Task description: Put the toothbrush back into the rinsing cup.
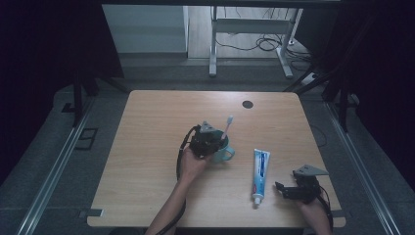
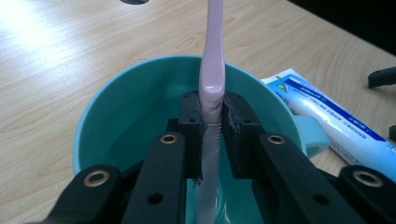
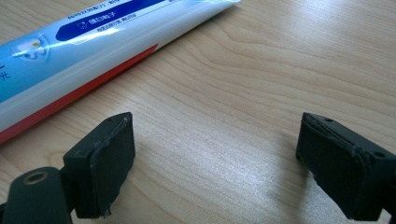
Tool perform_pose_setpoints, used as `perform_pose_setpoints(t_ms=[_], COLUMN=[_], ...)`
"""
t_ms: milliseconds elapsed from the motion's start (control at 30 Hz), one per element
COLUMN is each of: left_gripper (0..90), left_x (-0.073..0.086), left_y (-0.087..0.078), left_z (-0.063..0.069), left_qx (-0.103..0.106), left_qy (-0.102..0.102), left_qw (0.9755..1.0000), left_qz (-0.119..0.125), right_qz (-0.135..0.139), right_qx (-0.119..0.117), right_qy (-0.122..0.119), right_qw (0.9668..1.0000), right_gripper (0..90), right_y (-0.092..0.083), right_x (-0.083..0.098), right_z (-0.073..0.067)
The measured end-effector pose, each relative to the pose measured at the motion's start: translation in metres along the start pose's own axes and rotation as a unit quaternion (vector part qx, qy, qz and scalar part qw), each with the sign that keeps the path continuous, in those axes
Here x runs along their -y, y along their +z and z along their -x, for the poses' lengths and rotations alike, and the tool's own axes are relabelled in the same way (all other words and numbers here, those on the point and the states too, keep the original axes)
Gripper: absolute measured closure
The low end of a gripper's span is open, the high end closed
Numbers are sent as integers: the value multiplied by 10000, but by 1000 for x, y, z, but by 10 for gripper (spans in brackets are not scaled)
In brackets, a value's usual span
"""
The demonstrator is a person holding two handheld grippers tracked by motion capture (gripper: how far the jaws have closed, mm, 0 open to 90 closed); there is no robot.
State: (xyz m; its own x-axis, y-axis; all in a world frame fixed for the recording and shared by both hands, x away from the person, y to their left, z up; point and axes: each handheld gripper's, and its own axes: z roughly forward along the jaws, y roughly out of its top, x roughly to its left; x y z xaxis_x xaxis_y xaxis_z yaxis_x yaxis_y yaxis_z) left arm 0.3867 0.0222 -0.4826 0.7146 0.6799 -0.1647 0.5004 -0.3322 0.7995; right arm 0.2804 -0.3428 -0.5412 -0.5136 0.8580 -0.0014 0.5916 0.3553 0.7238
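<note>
Left gripper view: toothbrush going into the cup, toothpaste yet to be handled.

My left gripper (image 2: 212, 116) has its jaws clamped tight on the pink toothbrush (image 2: 212, 60), and I'm holding it over the mouth of the teal cup (image 2: 116, 112), handle end already down inside, head end pointing up and away. I'd say that half is nearly done; I've only to let go. From the high view, the cup (image 1: 222, 152) sits mid-table, and the toothpaste (image 1: 260, 174) lies flat just right of the cup. My right gripper (image 3: 215, 163), right of the cup beyond the tube, hangs wide open over bare wood with nothing in it, near the tube (image 3: 93, 51) but not touching. Picking up that tube looks like what's left.
</note>
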Motion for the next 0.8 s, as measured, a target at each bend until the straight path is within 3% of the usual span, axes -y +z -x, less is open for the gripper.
perform_pose_setpoints(t_ms=[200, 400, 800], left_gripper=[778, 745, 566], left_x=[-1, -3, -13], left_y=[-1, -6, -16], left_z=[-2, -4, 9], left_qx=[-4, 19, -78], left_qy=[-34, -105, 147], left_qw=[9999, 9999, 9998], left_qz=[-96, -11, 81], right_qz=[0, 1, -1], right_qx=[-3, -4, 0], right_qy=[2, 2, 2], right_qw=[10000, 10000, 10000], right_gripper=[118, 118, 118], right_y=[0, 0, 0], right_x=[0, 0, 0], right_z=[0, 0, 0])
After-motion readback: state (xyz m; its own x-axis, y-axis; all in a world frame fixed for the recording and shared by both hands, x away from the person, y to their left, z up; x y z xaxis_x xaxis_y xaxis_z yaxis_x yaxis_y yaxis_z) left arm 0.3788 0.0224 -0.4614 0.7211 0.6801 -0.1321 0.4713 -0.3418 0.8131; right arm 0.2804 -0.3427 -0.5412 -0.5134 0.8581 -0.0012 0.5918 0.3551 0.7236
